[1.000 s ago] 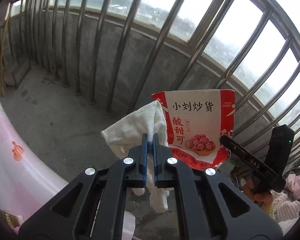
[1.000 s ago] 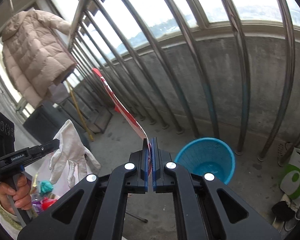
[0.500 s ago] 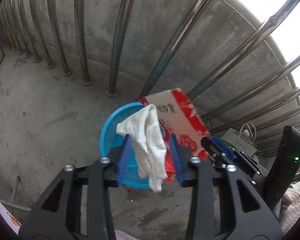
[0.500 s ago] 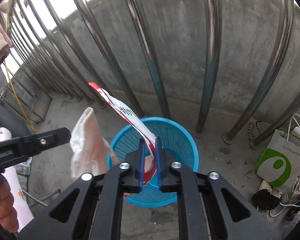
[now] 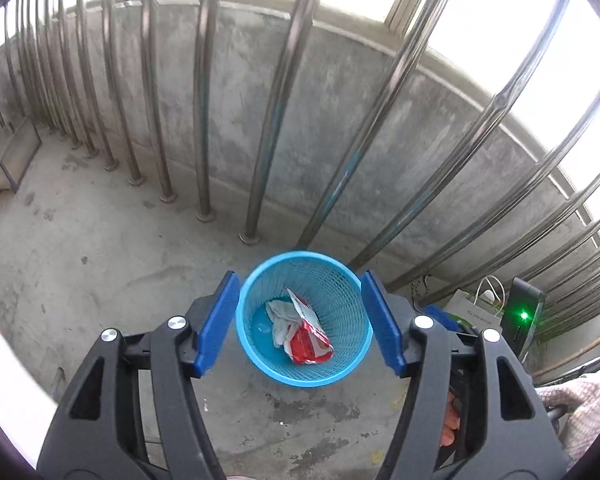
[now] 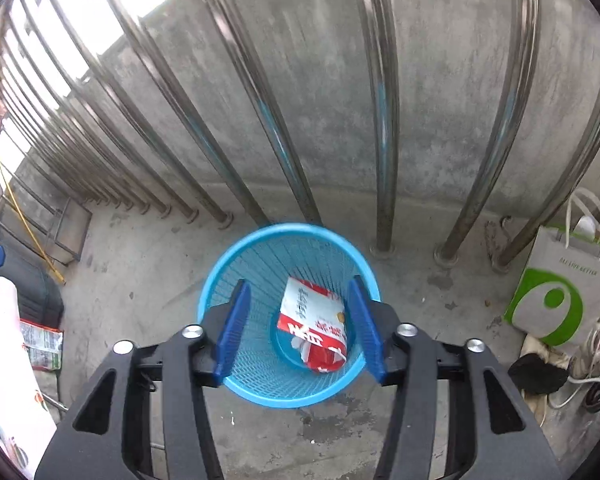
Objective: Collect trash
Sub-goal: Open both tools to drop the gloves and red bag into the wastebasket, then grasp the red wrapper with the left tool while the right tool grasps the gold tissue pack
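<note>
A blue mesh waste basket [image 5: 342, 280] [image 6: 260, 256] stands on the concrete floor by the railing. Inside it lie a white glove [image 5: 278, 316] and a red-and-white snack bag [image 5: 310, 336] [image 6: 316, 320]. My left gripper [image 5: 300, 320] hangs above the basket, its jaws opening, with nothing between its blue pads [image 5: 216, 320]. My right gripper [image 6: 298, 324] is also over the basket, jaws opening and empty; the bag shows far below between its pads [image 6: 234, 322]. In the right wrist view the glove is hidden.
Steel railing bars [image 5: 268, 120] [image 6: 384, 120] and a low concrete wall [image 6: 440, 100] stand just behind the basket. A white-and-green paper bag [image 6: 560, 288] and shoes [image 6: 540, 372] lie at the right. A metal frame [image 6: 64, 228] and a green packet [image 6: 40, 344] are at the left.
Both grippers swung down over the basket and opened. The glove dropped from the left gripper and the snack bag from the right; both now lie in the basket.
</note>
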`<action>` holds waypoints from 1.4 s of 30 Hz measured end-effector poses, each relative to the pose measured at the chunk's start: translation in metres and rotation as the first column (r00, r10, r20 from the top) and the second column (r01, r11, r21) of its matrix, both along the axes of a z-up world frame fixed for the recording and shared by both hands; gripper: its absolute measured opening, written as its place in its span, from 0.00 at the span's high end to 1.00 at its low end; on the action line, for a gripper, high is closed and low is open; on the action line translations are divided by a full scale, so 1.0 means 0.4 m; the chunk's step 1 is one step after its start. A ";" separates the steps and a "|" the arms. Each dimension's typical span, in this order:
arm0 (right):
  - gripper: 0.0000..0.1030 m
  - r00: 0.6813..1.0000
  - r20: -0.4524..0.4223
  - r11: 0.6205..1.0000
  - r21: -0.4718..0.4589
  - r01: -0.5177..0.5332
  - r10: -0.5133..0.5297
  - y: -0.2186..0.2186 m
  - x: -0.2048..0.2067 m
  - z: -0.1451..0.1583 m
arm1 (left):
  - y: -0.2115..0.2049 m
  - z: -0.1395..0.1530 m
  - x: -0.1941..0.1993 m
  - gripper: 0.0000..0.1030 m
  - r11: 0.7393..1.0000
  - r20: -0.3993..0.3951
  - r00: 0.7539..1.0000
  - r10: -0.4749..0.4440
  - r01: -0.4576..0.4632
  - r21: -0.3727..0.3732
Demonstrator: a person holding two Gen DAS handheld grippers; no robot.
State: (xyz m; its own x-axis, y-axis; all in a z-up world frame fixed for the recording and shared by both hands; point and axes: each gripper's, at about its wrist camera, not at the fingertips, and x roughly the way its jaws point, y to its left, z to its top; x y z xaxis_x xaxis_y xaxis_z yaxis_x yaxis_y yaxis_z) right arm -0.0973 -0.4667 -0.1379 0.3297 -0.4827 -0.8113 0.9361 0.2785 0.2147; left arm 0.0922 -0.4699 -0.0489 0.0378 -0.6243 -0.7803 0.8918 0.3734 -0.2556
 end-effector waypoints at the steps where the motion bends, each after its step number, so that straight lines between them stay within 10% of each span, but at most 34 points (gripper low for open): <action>1: 0.34 1.000 -0.003 0.999 -0.044 -0.008 0.008 0.019 0.011 0.031 | 0.028 0.027 -0.003 0.42 1.000 0.022 1.000 0.008 -0.008 -0.017; 6: 0.08 0.998 -0.027 0.961 -0.270 -0.065 0.060 0.136 0.080 0.199 | 0.199 0.155 -0.022 0.25 0.994 0.095 0.993 0.068 -0.059 -0.095; 11: 0.06 0.984 -0.099 0.883 -0.433 -0.179 0.151 0.281 0.157 0.301 | 0.406 0.223 -0.041 0.12 0.977 0.127 0.977 0.170 -0.151 -0.150; 17: 0.06 0.875 -0.142 0.737 -0.488 -0.468 0.462 0.466 0.237 0.381 | 0.692 0.273 -0.057 0.08 0.933 0.143 0.932 0.334 -0.305 -0.193; 31: 0.08 0.493 0.210 0.533 -0.230 -0.814 0.844 0.721 0.466 0.376 | 1.225 0.190 -0.019 0.09 0.738 0.018 0.764 0.645 -0.617 -0.273; 36: 0.25 0.413 0.270 0.456 -0.120 -0.882 0.870 0.776 0.549 0.331 | 1.237 0.140 0.011 0.10 0.739 -0.013 0.770 0.638 -0.617 -0.272; 42: 0.51 0.373 0.343 0.392 0.014 -0.920 0.862 0.819 0.622 0.256 | 1.197 0.062 0.071 0.37 0.752 -0.079 0.777 0.624 -0.625 -0.208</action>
State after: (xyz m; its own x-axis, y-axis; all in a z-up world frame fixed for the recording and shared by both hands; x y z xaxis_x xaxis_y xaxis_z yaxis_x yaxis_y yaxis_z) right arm 0.1514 -0.1390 -0.0356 0.6662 0.3550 -0.6558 0.0666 0.8476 0.5265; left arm 0.1206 0.0088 -0.0242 0.4747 -0.6104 -0.6341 0.4774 0.7838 -0.3972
